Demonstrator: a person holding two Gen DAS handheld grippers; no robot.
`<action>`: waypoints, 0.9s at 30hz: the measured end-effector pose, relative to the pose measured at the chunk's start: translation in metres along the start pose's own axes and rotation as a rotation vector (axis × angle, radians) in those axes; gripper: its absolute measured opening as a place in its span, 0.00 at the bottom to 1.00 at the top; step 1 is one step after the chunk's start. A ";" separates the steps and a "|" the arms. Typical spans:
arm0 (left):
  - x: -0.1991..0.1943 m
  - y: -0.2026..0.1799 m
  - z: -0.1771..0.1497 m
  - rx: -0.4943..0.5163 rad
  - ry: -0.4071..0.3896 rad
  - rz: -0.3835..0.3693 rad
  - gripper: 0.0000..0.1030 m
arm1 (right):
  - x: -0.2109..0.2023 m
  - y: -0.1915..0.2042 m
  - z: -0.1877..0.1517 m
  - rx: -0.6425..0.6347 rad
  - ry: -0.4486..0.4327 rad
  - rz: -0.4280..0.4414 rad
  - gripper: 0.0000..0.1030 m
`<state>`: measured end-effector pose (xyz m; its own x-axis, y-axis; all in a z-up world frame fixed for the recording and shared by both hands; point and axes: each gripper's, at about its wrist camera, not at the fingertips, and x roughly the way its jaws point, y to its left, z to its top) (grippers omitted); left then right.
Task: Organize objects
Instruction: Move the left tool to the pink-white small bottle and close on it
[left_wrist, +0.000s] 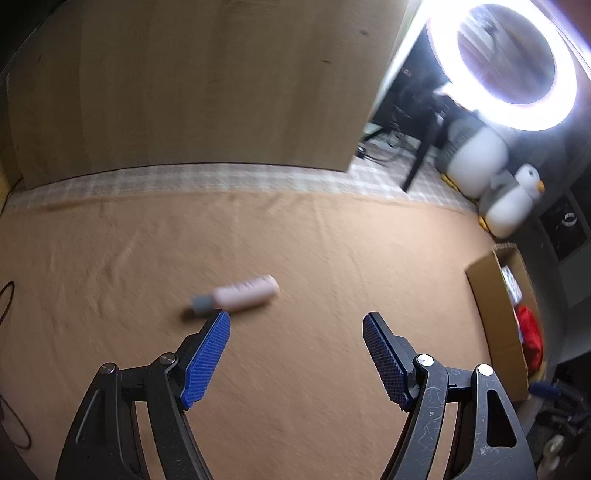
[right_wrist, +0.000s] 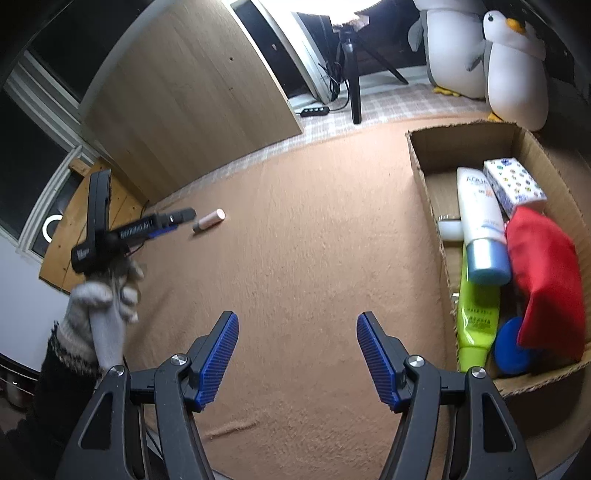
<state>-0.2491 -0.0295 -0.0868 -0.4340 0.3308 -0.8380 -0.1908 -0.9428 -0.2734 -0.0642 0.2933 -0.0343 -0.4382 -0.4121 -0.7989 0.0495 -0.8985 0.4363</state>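
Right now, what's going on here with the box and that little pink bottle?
A person is tidying loose items into a cardboard box. The left tongs, open and empty, are near a small pink bottle lying on the tan cloth. The right tongs hover open beside the box, which holds a sunscreen tube, a green tube and a red pouch.

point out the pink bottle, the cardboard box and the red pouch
pink bottle (left_wrist: 245, 295), left wrist view, on its body
cardboard box (right_wrist: 428, 173), right wrist view, on its left wall
red pouch (right_wrist: 546, 280), right wrist view, on its middle
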 end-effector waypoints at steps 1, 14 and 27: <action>0.003 0.009 0.005 -0.021 -0.003 -0.006 0.75 | 0.002 0.000 -0.002 0.007 0.005 -0.005 0.61; 0.066 0.066 0.027 -0.203 0.074 -0.121 0.75 | 0.005 -0.007 -0.010 0.081 0.033 -0.038 0.61; 0.072 0.034 0.006 -0.093 0.122 -0.131 0.74 | 0.014 -0.004 -0.003 0.093 0.054 -0.014 0.61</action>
<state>-0.2915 -0.0373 -0.1533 -0.2993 0.4489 -0.8420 -0.1545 -0.8936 -0.4215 -0.0677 0.2911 -0.0487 -0.3892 -0.4096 -0.8251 -0.0410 -0.8871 0.4598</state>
